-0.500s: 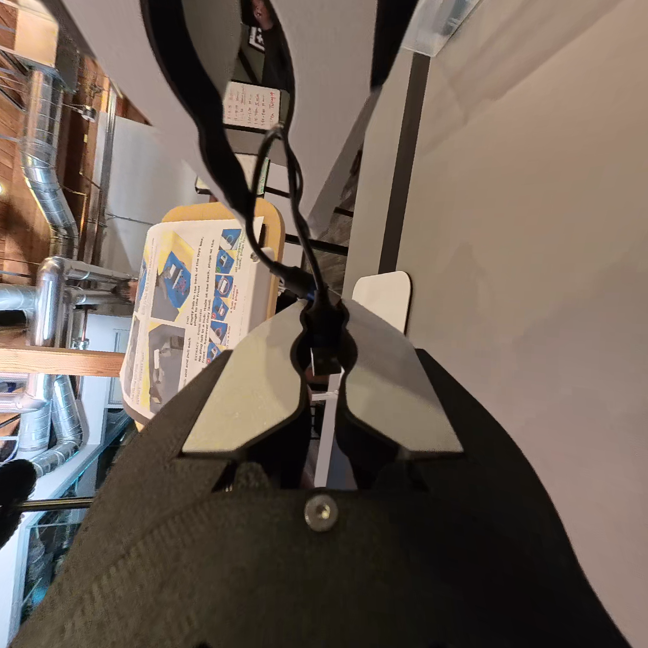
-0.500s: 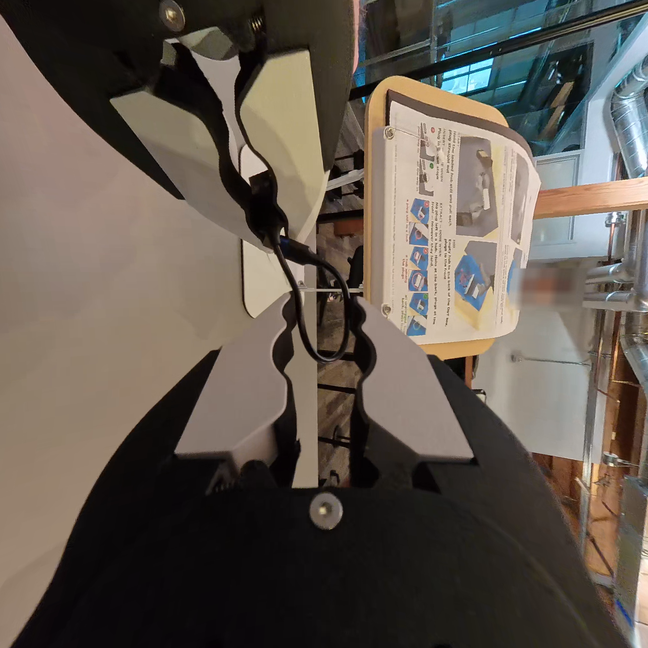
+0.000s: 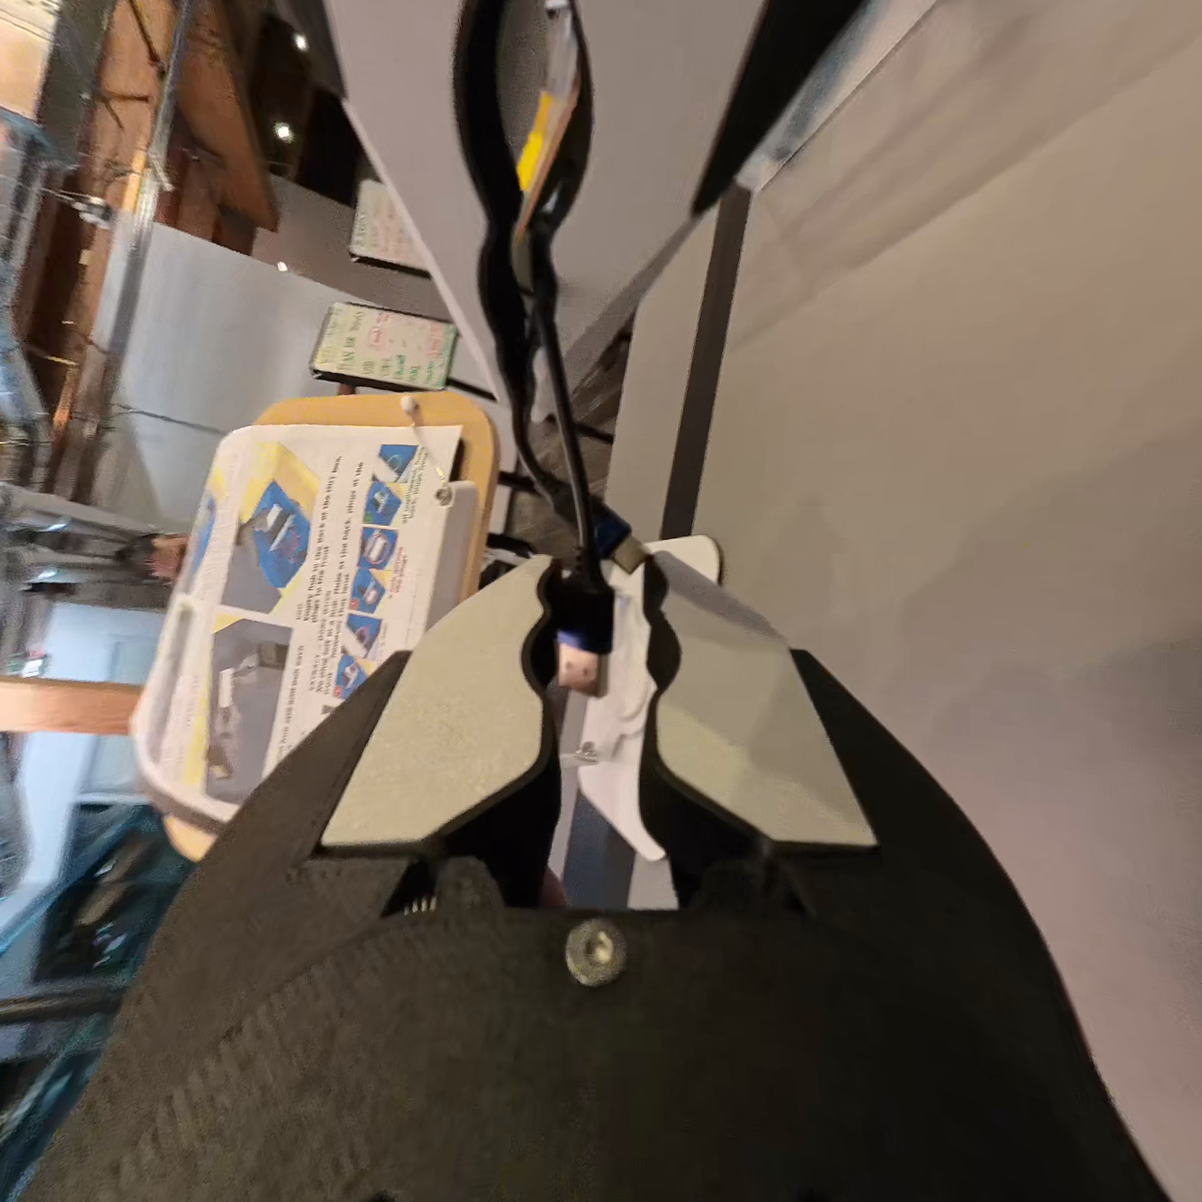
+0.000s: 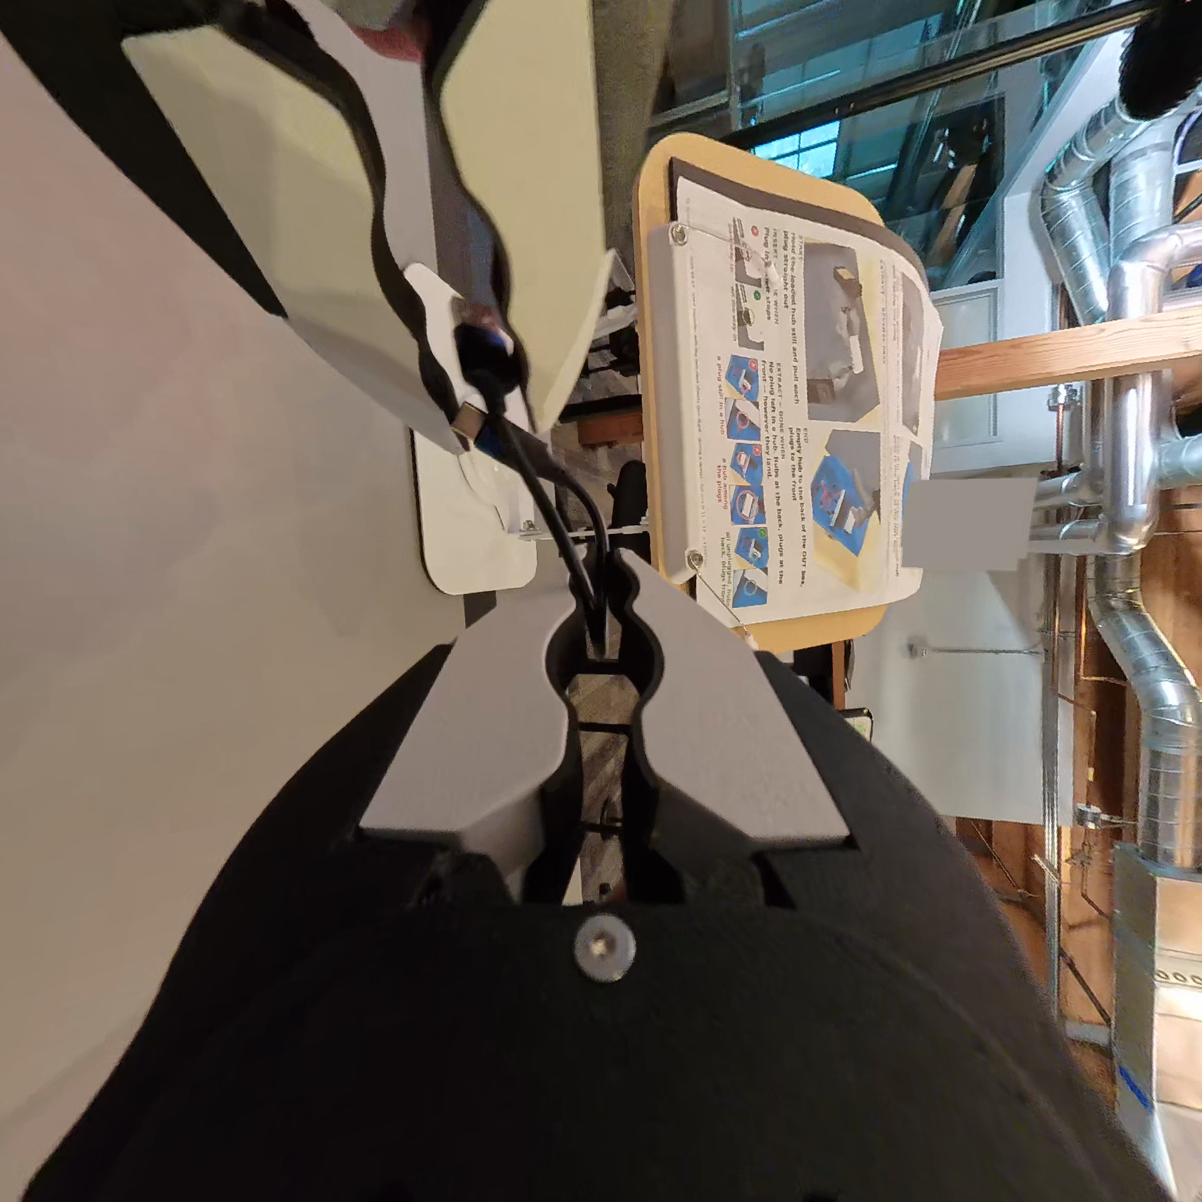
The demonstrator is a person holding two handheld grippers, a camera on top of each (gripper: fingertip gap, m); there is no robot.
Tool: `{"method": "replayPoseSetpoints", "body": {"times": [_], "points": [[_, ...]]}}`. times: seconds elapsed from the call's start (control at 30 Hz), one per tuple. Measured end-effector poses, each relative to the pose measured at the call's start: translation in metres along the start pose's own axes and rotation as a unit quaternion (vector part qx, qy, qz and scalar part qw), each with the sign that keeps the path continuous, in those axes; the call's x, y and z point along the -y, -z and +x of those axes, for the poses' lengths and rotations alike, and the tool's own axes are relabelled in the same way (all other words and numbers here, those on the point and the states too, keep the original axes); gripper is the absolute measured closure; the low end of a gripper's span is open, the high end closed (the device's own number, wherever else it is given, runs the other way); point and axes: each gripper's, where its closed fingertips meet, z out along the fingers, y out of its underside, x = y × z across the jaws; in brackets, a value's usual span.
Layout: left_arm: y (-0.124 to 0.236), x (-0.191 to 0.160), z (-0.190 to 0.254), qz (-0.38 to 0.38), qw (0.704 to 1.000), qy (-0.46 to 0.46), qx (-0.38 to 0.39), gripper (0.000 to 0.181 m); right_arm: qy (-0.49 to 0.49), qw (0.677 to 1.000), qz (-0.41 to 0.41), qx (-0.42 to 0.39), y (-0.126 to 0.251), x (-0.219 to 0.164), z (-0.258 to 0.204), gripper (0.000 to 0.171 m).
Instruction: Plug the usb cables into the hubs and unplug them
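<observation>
A short black USB cable point(image 4: 553, 494) has two plugs. One black-and-blue plug point(image 3: 582, 641) with a metal end sits between the jaws of my left gripper point(image 3: 598, 569). The jaws stand apart; the plug lies against one finger with a gap to the other. The second plug point(image 3: 621, 546), blue with a silver tip, hangs free just beyond; it also shows in the right wrist view point(image 4: 471, 423). My right gripper point(image 4: 598, 572) is shut on the cable's loop. It faces the left gripper point(image 4: 501, 423) closely. No hub is clearly visible.
The grey table point(image 3: 943, 520) lies to one side, with a white rounded plate point(image 4: 468, 527) at its edge. A wooden board with a printed instruction sheet point(image 4: 813, 423) stands behind. Metal ducts point(image 4: 1138, 455) and a glass railing are in the background. Tip to tip, the grippers are about 5 cm apart.
My right gripper has closed on the cable loop that hung between its open fingers. My left gripper's jaws have widened around the plug. The second plug now hangs free.
</observation>
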Motion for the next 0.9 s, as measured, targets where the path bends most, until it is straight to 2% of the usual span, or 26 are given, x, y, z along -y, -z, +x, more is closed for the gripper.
{"method": "replayPoseSetpoints", "body": {"times": [0.1, 0.17, 0.3, 0.4, 0.47, 0.57, 0.73, 0.9], "points": [[0.012, 0.009, 0.006, 0.041, 0.993, 0.071, -0.089, 0.134, 0.023, 1.0, 0.006, -0.008, 0.001, 0.002, -0.003, 0.171], [0.023, 0.016, 0.008, 0.066, 0.978, 0.129, -0.152, 0.126, 0.057, 0.998, 0.006, -0.02, 0.002, 0.005, -0.004, 0.171], [0.037, 0.022, 0.0, 0.088, 0.956, 0.196, -0.199, 0.111, 0.121, 0.992, 0.009, -0.036, 0.002, 0.013, -0.011, 0.171], [0.034, 0.023, 0.002, 0.086, 0.951, 0.214, -0.206, 0.115, 0.166, 0.985, 0.022, -0.045, 0.002, 0.027, -0.018, 0.171], [0.027, 0.015, 0.011, 0.062, 0.959, 0.189, -0.202, 0.125, 0.194, 0.979, 0.024, -0.05, 0.001, 0.035, -0.023, 0.171], [0.025, 0.015, 0.024, 0.059, 0.955, 0.187, -0.223, 0.142, 0.217, 0.974, 0.028, -0.056, 0.001, 0.041, -0.026, 0.171], [0.022, 0.016, 0.017, 0.062, 0.957, 0.197, -0.203, 0.166, 0.233, 0.97, 0.029, -0.071, 0.004, 0.039, -0.022, 0.171], [0.018, 0.012, 0.016, 0.054, 0.961, 0.195, -0.188, 0.174, 0.247, 0.965, 0.022, -0.081, 0.001, 0.037, -0.021, 0.171]]}}
